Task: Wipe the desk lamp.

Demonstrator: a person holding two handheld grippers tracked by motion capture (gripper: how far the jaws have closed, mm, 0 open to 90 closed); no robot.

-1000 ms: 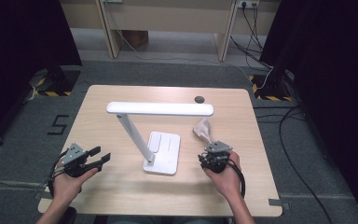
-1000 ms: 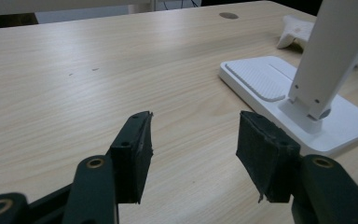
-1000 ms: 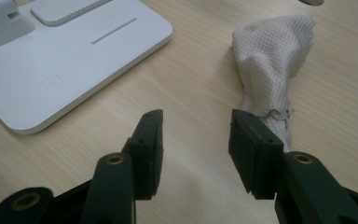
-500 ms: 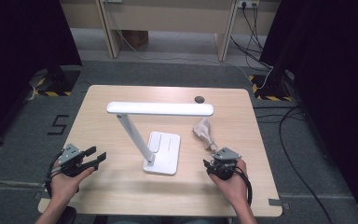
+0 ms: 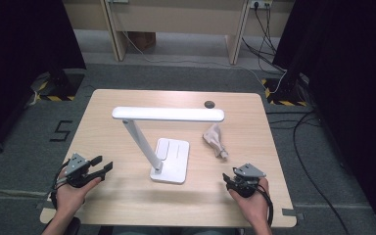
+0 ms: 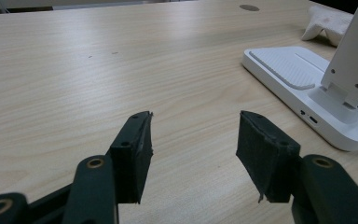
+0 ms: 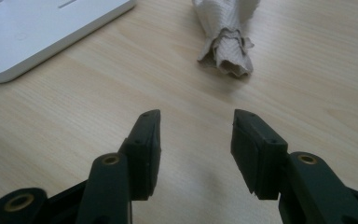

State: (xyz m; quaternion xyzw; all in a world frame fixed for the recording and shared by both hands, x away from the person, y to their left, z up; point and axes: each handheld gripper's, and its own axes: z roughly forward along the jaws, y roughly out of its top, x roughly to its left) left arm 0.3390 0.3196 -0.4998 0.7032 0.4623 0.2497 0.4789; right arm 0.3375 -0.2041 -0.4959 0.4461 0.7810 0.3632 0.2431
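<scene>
From the high view we judge the work to be near its end: the crumpled cloth lies loose on the counter, toward the right edge and just beside the lamp base, held by nothing. Its long axis runs slantwise, the narrow end aimed at the near right corner. The right hand-held gripper sits near the front edge, apart from the cloth; the left hand-held gripper rests by the front left corner.

In the left gripper view we see that hand-held gripper spread wide over bare wood.

In the right gripper view the jaws of the hand-held gripper have just been opening and stand spread with nothing between them; the cloth's bunched end points toward them. Little seems left, unless the cloth is to be picked up again.
</scene>
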